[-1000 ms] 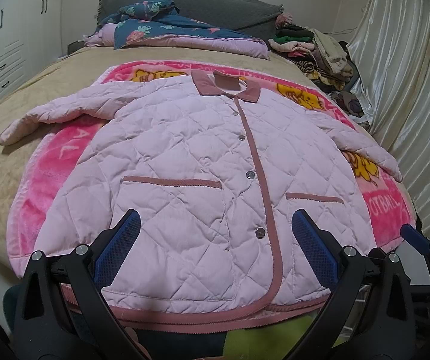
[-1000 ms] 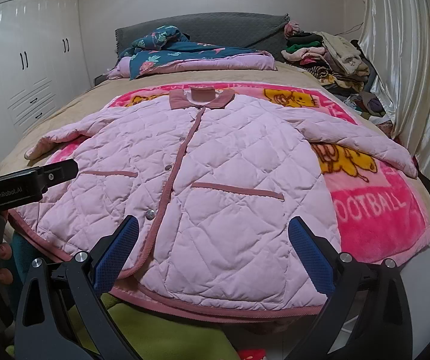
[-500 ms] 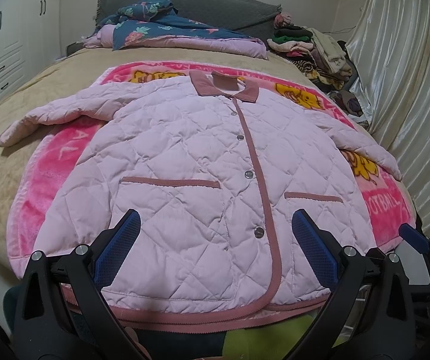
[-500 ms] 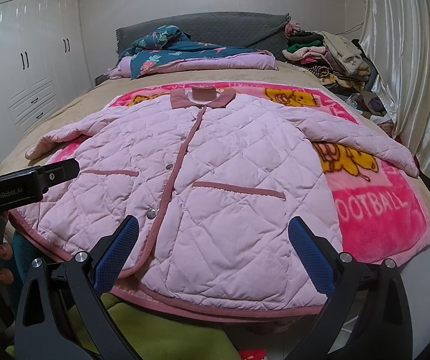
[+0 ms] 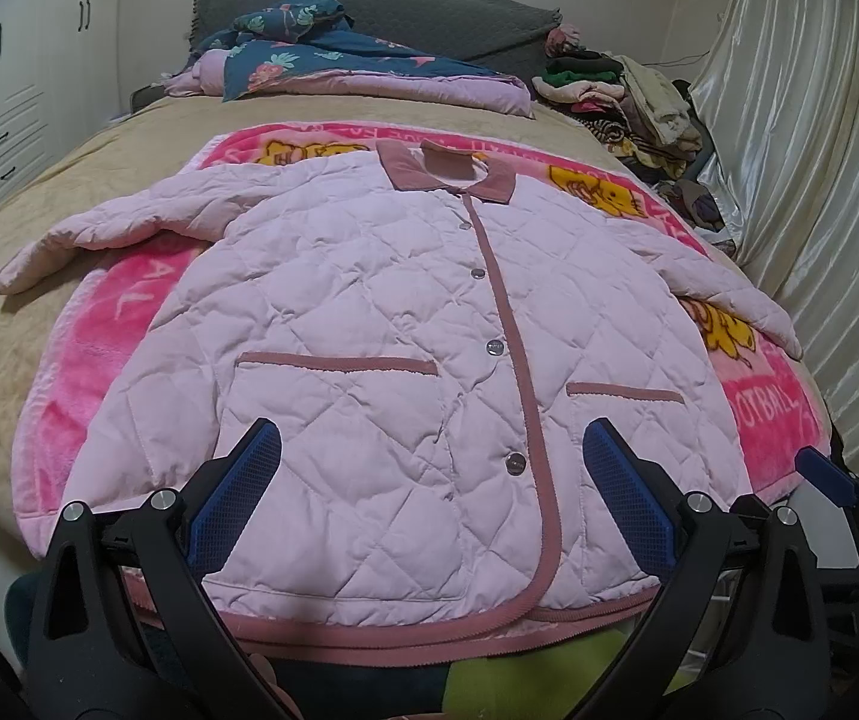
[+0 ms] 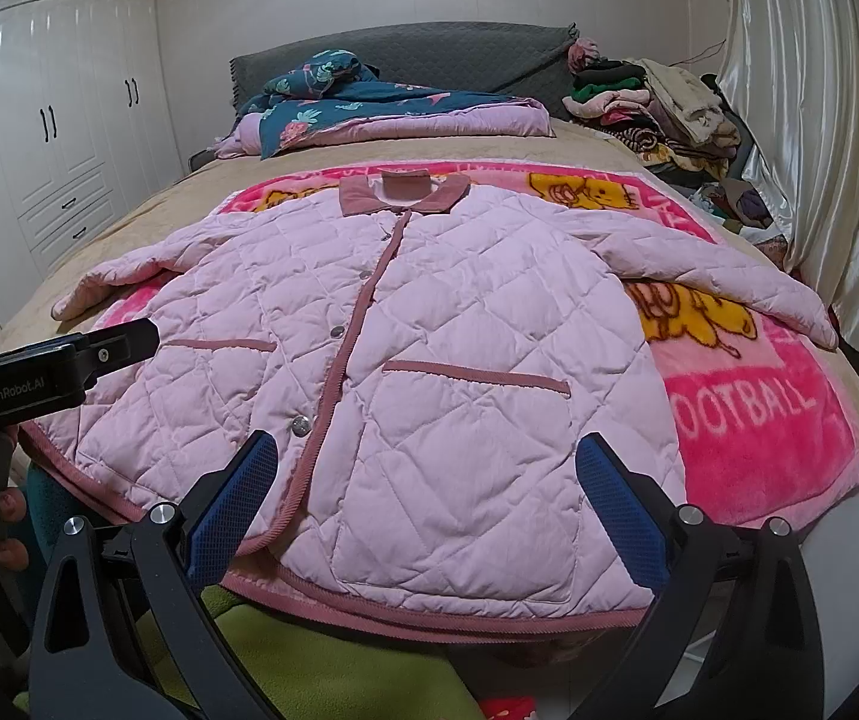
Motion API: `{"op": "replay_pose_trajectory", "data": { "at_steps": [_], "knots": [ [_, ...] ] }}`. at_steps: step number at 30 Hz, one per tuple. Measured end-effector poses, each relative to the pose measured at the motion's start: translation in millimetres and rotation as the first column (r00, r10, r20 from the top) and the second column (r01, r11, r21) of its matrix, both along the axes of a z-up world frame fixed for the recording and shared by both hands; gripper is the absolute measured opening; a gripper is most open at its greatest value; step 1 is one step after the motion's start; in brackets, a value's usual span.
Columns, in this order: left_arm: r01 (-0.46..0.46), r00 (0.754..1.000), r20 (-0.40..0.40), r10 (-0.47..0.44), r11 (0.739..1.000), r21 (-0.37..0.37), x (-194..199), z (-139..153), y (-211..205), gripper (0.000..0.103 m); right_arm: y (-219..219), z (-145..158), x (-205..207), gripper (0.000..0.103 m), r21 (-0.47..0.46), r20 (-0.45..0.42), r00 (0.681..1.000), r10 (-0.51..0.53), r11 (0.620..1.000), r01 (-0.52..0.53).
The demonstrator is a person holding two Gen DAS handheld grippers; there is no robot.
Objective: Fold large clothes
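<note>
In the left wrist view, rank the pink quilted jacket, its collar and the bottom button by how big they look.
1. pink quilted jacket, by far the largest
2. collar
3. bottom button, smallest, though nearer the camera than the collar

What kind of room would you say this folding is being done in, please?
Most likely a home bedroom: the pink jacket lies on a bed with a grey headboard, beside a white wardrobe and a curtain.

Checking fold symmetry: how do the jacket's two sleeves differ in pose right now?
The sleeve near the wardrobe reaches past the pink blanket, its cuff on the beige bedspread; the sleeve near the curtain slopes toward the bed's edge, mostly over the blanket. Both are pink quilted, spread out, unfolded. Both grippers, left gripper and right gripper, are open.
</note>
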State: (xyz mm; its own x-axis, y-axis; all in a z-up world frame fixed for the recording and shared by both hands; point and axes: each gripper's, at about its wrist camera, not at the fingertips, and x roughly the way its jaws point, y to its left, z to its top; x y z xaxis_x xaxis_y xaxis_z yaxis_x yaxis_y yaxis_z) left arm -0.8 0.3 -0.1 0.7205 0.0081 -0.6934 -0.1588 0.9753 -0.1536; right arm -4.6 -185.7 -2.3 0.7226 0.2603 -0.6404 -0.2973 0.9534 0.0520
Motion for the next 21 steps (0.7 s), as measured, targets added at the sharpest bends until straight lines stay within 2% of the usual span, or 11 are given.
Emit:
{"op": "replay_pose_trajectory", "data": {
  "at_steps": [21],
  "knots": [
    [-0.012, 1.000, 0.006, 0.012, 1.000, 0.005, 12, 7, 0, 0.095, 5, -1, 2, 0.099, 0.005, -0.002, 1.000, -0.005, 1.000, 0.005]
  ]
}}
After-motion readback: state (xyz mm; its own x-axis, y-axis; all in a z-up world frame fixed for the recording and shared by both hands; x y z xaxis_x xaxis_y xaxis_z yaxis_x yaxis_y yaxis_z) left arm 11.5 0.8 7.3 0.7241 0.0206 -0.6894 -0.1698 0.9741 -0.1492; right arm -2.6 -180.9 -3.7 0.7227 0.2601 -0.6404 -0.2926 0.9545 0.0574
